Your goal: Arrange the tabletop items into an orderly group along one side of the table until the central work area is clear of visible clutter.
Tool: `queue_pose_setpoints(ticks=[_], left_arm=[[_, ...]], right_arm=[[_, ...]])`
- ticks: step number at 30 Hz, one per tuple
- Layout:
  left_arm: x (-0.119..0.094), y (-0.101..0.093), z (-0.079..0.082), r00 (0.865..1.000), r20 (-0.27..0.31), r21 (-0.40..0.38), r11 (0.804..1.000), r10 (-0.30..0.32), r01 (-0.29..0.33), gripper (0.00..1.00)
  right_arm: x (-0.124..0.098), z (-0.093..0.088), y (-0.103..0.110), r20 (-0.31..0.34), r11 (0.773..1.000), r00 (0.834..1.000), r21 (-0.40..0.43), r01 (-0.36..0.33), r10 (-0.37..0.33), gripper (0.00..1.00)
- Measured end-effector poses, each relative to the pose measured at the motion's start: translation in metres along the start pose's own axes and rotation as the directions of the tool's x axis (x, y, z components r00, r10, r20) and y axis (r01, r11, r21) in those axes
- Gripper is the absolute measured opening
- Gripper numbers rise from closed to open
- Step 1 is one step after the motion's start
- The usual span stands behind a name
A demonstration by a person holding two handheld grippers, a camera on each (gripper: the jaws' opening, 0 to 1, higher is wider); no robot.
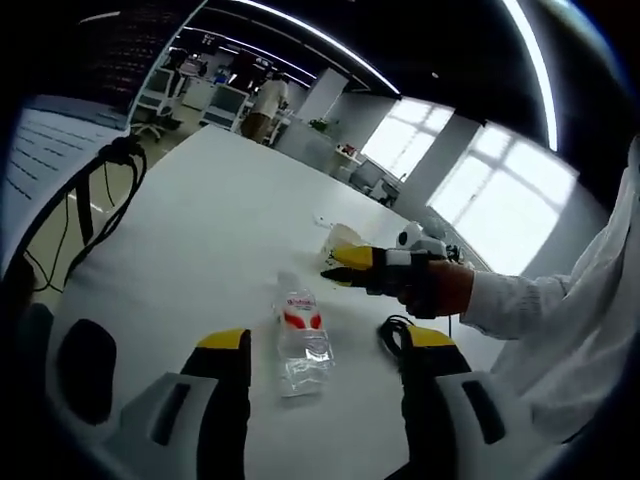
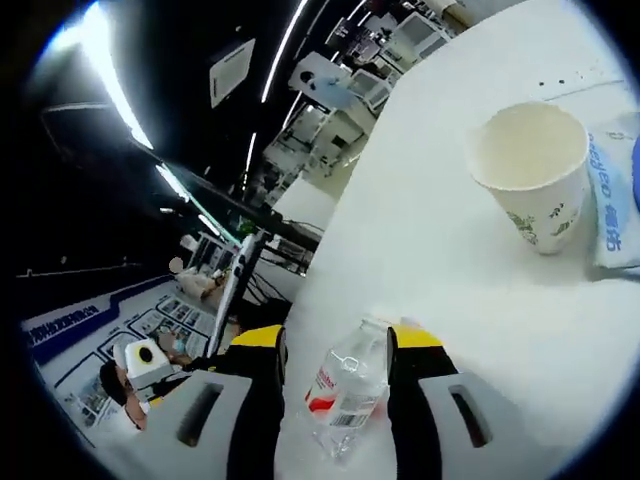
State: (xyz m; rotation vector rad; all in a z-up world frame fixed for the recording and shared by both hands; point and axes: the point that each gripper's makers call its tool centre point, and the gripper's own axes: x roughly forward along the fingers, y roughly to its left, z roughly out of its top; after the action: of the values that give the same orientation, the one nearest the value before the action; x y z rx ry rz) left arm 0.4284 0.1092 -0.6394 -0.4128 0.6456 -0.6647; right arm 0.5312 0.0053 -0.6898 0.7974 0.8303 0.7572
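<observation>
A clear plastic bottle (image 1: 300,340) with a red label lies on the white table (image 1: 220,200), its cap pointing away. My left gripper (image 1: 325,340) stands open, its yellow-tipped jaws wide on either side of the bottle and not touching it. A hand brings my right gripper (image 1: 340,267) in from the right, just past the bottle's cap end, with a white paper cup (image 1: 340,237) behind it. In the right gripper view the bottle (image 2: 345,395) shows between the open jaws of my right gripper (image 2: 338,338), with no clear grip. The empty cup (image 2: 530,170) stands upright ahead to the right.
A blue and white packet (image 2: 612,200) lies right of the cup. A black cable (image 1: 390,330) curls by my left gripper's right jaw. More cables (image 1: 110,190) hang at the table's left edge. A small white object (image 1: 420,238) sits behind the hand. Desks and a person (image 1: 265,100) are far off.
</observation>
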Motion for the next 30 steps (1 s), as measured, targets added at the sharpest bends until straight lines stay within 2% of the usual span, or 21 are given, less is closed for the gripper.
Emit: queue_pose_setpoints(ticks=[6, 12, 20, 30], left_arm=[[0.005, 0.008, -0.006, 1.000, -0.002, -0.026, 1.000, 0.001, -0.001, 0.61], [0.009, 0.012, -0.008, 1.000, 0.001, -0.040, 0.999, -0.003, 0.003, 0.60], [0.013, 0.018, -0.011, 1.000, 0.008, -0.062, 0.998, -0.001, 0.001, 0.60], [0.017, 0.025, -0.020, 1.000, 0.004, -0.091, 0.996, 0.002, -0.002, 0.60]], right_arm=[[0.015, -0.007, -0.011, -0.017, 0.998, 0.999, 0.060, 0.033, -0.032, 0.39], [0.024, -0.004, -0.024, -0.005, 0.992, 0.999, 0.118, 0.047, -0.046, 0.38], [0.036, -0.007, -0.027, 0.000, 0.979, 1.000, 0.203, 0.008, -0.008, 0.35], [0.048, -0.010, -0.028, 0.005, 0.974, 1.000, 0.225, -0.011, 0.010, 0.30]])
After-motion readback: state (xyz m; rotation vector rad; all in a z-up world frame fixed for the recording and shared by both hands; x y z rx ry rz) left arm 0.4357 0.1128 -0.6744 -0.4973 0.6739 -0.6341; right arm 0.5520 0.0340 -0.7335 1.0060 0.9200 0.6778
